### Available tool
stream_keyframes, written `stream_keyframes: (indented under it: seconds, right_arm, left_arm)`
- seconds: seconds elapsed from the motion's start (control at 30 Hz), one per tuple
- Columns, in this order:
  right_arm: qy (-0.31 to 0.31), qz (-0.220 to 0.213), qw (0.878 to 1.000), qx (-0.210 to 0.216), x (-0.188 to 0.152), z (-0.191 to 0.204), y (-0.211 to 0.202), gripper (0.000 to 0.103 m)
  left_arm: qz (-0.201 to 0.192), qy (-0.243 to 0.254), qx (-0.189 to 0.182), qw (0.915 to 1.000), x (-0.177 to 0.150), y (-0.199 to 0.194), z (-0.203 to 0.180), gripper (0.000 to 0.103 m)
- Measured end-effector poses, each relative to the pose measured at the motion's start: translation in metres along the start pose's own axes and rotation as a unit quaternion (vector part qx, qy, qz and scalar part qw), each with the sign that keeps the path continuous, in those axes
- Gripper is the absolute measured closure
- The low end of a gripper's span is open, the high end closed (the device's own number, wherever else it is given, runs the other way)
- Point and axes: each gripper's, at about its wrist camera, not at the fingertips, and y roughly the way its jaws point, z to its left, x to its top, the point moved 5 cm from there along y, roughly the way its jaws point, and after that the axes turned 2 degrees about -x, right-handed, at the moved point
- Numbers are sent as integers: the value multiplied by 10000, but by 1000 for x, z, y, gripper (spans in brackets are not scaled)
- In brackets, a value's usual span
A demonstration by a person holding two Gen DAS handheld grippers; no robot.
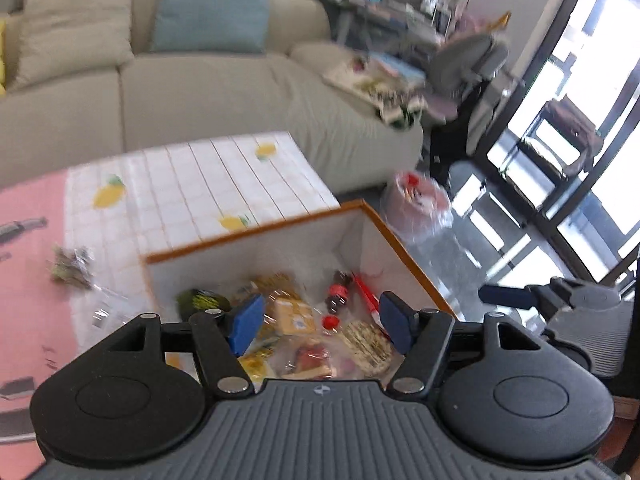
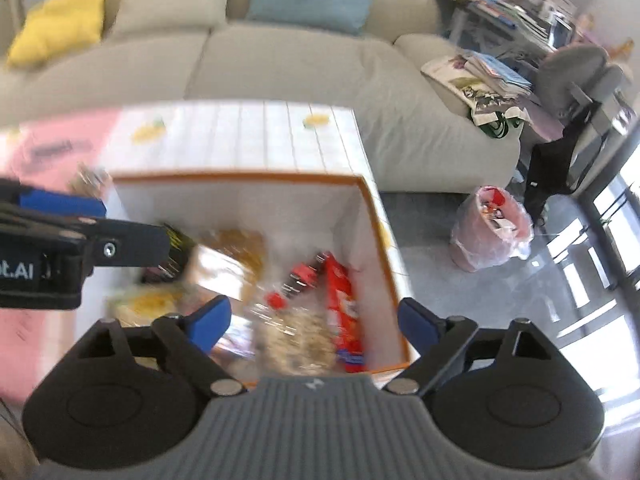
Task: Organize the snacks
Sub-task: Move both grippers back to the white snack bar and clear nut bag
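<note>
A white storage box with an orange rim [image 1: 256, 236] [image 2: 240, 178] stands on the table and holds several snacks: a small cola bottle [image 1: 338, 294] [image 2: 296, 280], a red packet [image 2: 344, 312], a yellow packet [image 1: 294, 316] and a cracker pack [image 1: 366, 344]. My left gripper [image 1: 320, 324] is open and empty above the box. My right gripper [image 2: 316, 324] is open and empty above the box too. The left gripper also shows at the left edge of the right wrist view [image 2: 60, 216]. A loose snack bag [image 1: 72, 268] lies on the table left of the box.
The table has a tiled lemon-print cloth [image 1: 200, 176] and a pink mat [image 1: 28, 248]. A beige sofa [image 1: 200, 92] with cushions stands behind it. A pink bag of rubbish [image 2: 492, 236] sits on the floor at the right, near an office chair [image 1: 468, 68] and glass doors.
</note>
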Motion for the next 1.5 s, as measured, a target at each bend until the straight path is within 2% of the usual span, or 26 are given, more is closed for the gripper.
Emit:
stream_keyframes:
  seconds: [0.13,0.27,0.47,0.53,0.67,0.77,0.9,1.03,1.1,1.3,1.5]
  right_arm:
    - [341,-264,9986,318,-5,24,-18,10]
    - [445,-525,9968,398,-18,55,-37,10]
    - [690,-678,9939,534,-35,96,-51,10]
    - [713,-779,9930,528,-42,110,-55,10]
    - [686,-875,9906,794,-51,140,-56,10]
    - [449,-876,9899,1024,-58,166,-53,13]
    - [119,-870,9907,1037,-63,192,-44,17]
    - [16,-822,9912,1036,-60,207,-34,27]
    - [-64,-798,9915,1028,-58,214,-28,32]
    - [-390,-673,9916,1037,-53,241,-4,48]
    - [-449,-444,9917,1123,-49,264,29,50]
  left_arm:
    - [-422,277,252,9984,-7,-35,10,26]
    - [-767,490,669,9936,-18,-68,23,26]
    - [-938,504,1273,9861,-39,-96,55,26]
    - [-924,468,1326,9857,-47,-100,65,26]
    - [-835,169,1173,9894,-64,-105,94,26]
    - [-748,-27,1214,9898,-76,-106,114,26]
    - [-598,-130,1364,9888,-92,-102,134,28]
    - [-407,-190,1383,9894,-105,-96,151,28]
    - [-322,-208,1457,9886,-108,-93,160,34]
    - [-187,-464,1385,9891,-114,-82,189,42]
    - [47,-546,1383,9889,-116,-63,215,42]
